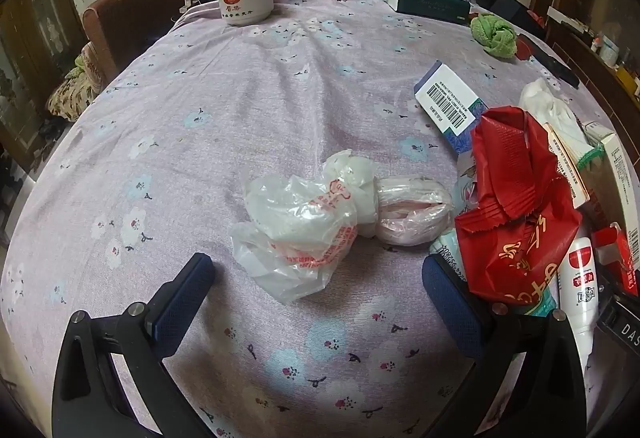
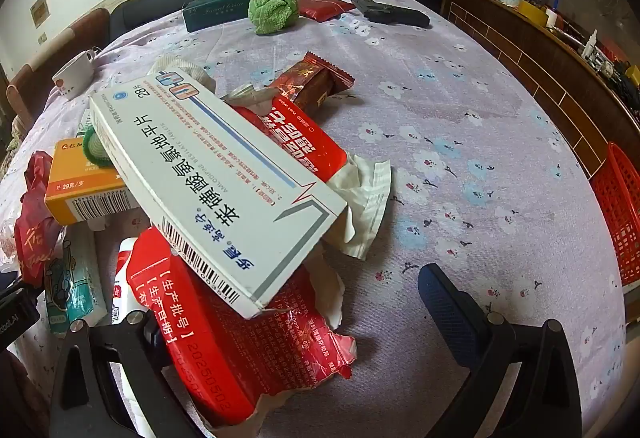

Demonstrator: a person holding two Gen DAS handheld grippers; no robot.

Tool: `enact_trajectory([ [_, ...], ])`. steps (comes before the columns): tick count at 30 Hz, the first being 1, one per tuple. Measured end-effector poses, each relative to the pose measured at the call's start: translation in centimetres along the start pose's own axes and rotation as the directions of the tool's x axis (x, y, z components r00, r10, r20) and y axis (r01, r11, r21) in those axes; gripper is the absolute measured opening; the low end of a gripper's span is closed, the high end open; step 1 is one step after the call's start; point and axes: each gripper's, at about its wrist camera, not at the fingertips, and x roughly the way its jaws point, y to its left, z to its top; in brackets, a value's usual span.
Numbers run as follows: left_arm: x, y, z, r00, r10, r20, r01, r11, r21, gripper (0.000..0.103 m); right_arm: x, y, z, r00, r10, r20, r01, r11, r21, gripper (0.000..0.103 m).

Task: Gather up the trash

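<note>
My left gripper (image 1: 318, 298), jaws spread, has the crumpled plastic bag (image 1: 304, 230) dead ahead, long axis crosswise.

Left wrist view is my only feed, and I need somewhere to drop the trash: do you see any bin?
Observer: Yes, a red plastic mesh basket sits past the edge of the cloth-covered table, at the right of the right wrist view.
Operator: Is the right claw free?
Observer: The right claw is open, with a torn red foil packet lying between its fingers.
Operator: Anything hidden behind the pile?
Observer: A brown foil snack wrapper lies beyond it.
</note>
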Motion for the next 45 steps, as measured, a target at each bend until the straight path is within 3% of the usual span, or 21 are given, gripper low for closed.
enact_trajectory([
  [8, -1.4, 0.4, -0.6, 0.999, -0.009, 0.043, 0.01, 1.0, -0.019, 0.103, 0.0, 0.1, 0.0, 1.0, 0.0, 0.0, 0.0, 1.0, 0.002, 0.103],
  [13, -4.7, 1.3, -2.0, 0.982, 0.01, 0.186, -0.002, 0.999, -0.047, 0.103, 0.1, 0.3, -0.1, 1.0, 0.002, 0.001, -0.002, 1.0, 0.003, 0.103],
  [17, -7.6, 0.8, -3.3, 0.961, 0.001, 0.276, 0.005, 1.0, -0.019, 0.103, -0.5, -0.2, -0.4, 0.995, 0.082, -0.049, -0.085, 0.993, -0.077, 0.102],
  [19, -8.9, 0.3, -4.0, 0.949, -0.015, 0.314, 0.018, 1.0, -0.009, 0.103, -1.5, -0.7, -1.1, 0.995, 0.094, -0.022, -0.095, 0.993, -0.073, 0.102],
  [23, -11.6, -1.2, -6.4, 0.904, 0.013, 0.427, -0.015, 1.0, 0.0, 0.103, -6.4, -1.4, -3.7, 0.985, 0.146, 0.094, -0.13, 0.979, -0.159, 0.102],
  [27, -13.0, -2.6, -7.8, 0.89, -0.009, 0.455, 0.014, 1.0, -0.008, 0.103, -11.1, -2.1, -6.8, 0.952, 0.171, 0.253, -0.115, 0.969, -0.22, 0.102],
  [31, -14.1, -3.8, -9.0, 0.878, -0.017, 0.478, 0.02, 1.0, -0.001, 0.103, -13.6, -3.7, -9.0, 0.914, 0.181, 0.362, -0.112, 0.973, -0.203, 0.098],
  [36, -15.1, -5.6, -10.5, 0.863, -0.036, 0.505, 0.018, 0.999, 0.04, 0.103, -14.3, -5.1, -10.6, 0.911, 0.144, 0.387, -0.086, 0.983, -0.164, 0.084],
  [40, -15.9, -6.9, -11.8, 0.859, -0.044, 0.509, 0.003, 0.997, 0.082, 0.103, -14.9, -6.2, -11.3, 0.909, 0.127, 0.397, -0.079, 0.988, -0.136, 0.083],
  [45, -16.7, -8.1, -13.0, 0.841, -0.033, 0.54, -0.043, 0.991, 0.127, 0.103, -15.0, -6.3, -11.8, 0.908, 0.1, 0.406, -0.047, 0.989, -0.138, 0.083],
])
